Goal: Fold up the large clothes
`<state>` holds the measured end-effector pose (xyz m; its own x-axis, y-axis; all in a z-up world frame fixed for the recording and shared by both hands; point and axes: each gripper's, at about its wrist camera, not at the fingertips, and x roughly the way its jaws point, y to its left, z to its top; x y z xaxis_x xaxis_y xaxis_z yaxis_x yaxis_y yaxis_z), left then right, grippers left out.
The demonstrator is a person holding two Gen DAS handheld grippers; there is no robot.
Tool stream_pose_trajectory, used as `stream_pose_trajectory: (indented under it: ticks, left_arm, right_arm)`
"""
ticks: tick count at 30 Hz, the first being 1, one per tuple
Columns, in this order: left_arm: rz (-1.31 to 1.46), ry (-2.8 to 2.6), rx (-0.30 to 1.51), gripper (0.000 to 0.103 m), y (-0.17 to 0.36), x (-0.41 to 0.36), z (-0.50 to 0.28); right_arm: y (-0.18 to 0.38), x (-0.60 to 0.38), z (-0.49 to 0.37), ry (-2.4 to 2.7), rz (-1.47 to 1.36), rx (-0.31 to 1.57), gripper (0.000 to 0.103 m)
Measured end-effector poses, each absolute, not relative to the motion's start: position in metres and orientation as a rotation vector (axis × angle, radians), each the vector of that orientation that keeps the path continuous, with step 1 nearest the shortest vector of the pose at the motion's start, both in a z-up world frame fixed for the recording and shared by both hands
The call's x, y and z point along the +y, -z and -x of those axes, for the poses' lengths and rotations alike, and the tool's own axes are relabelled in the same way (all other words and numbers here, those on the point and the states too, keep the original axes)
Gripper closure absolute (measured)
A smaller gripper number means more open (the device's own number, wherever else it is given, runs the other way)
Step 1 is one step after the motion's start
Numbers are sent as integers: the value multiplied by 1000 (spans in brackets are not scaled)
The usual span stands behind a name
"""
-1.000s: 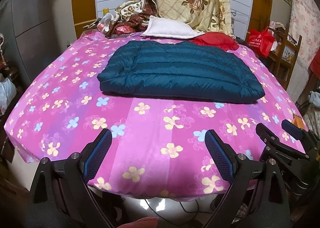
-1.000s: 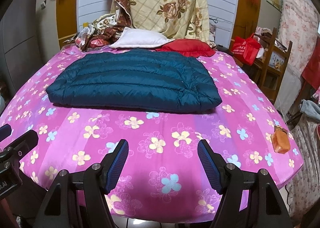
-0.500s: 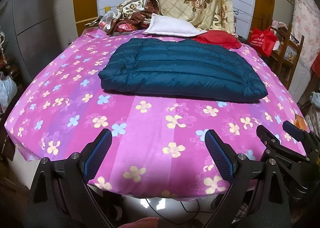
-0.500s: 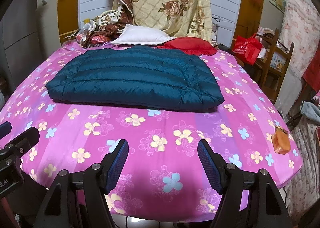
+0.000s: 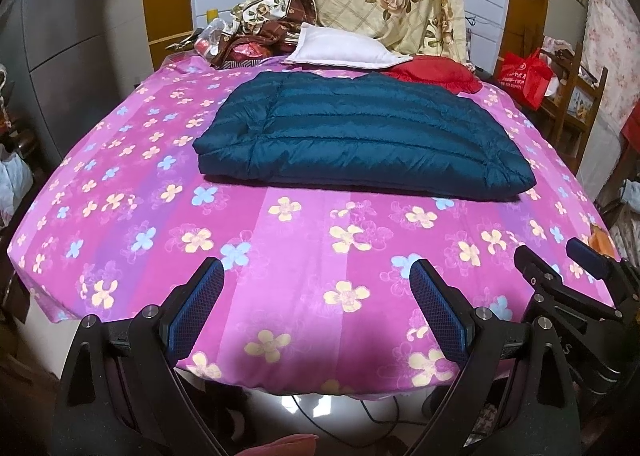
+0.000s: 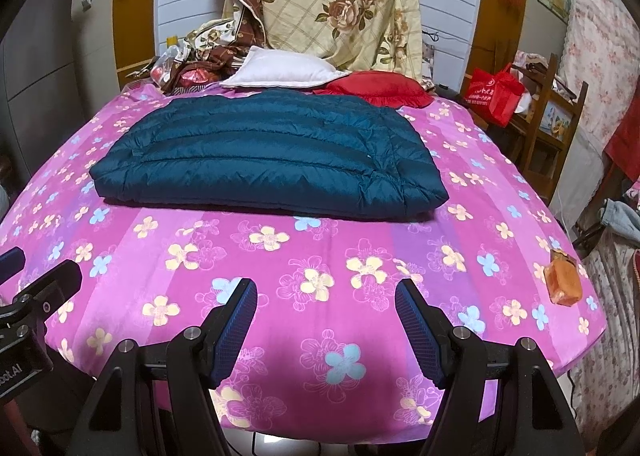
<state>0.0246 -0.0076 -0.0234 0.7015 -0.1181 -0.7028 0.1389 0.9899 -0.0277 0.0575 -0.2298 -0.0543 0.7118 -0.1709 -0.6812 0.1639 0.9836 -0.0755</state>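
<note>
Jacket point(image 5: 360, 140) lies folded mid-bed.
Both tongs point(image 5: 316, 312) point(image 6: 326, 326) are held spread, empty, at the near edge; little is left.

- Pink floral bedsheet point(image 5: 304, 256) in front of me
- White pillow point(image 6: 280, 72) & red cushion point(image 6: 376, 90) at far end, touching
- Red bag point(image 6: 494, 94) by wooden chair point(image 6: 560, 124), right
- Orange pouch point(image 6: 564, 282) nr right edge

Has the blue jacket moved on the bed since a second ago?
No. The jacket lies just in front of the white pillow and red cushion, as before.
</note>
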Motion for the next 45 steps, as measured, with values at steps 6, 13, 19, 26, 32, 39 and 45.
stream_pose_trajectory:
  ticks: [6,13,19,26,32,39,45]
  left_arm:
    - [-27,142,782,9,24,-7,-24]
    - [-29,137,785,9,28,-9,-23]
    - [-29,136,785,9,28,-9,-24]
    - [-28,137,784,9,28,-8,-24]
    - [-31,137,785,9,28,-8,-24]
    - [-30,137,783,9,28,-8,-24]
    - [-32,137,784,9,28,-9,-24]
  right_arm:
    - [55,-230,-57,185,11,757,34]
    - [56,-229,-57,184,12,761,34]
    - [58,-228,-57,184,8,763,34]
    - [57,-229,-57,182,10,760,34]
    - [60,-221,-57,169,21,750,34]
    - [62,-221,-58,168,19,757,34]
    - [62,-221,-59,167,16,756,34]
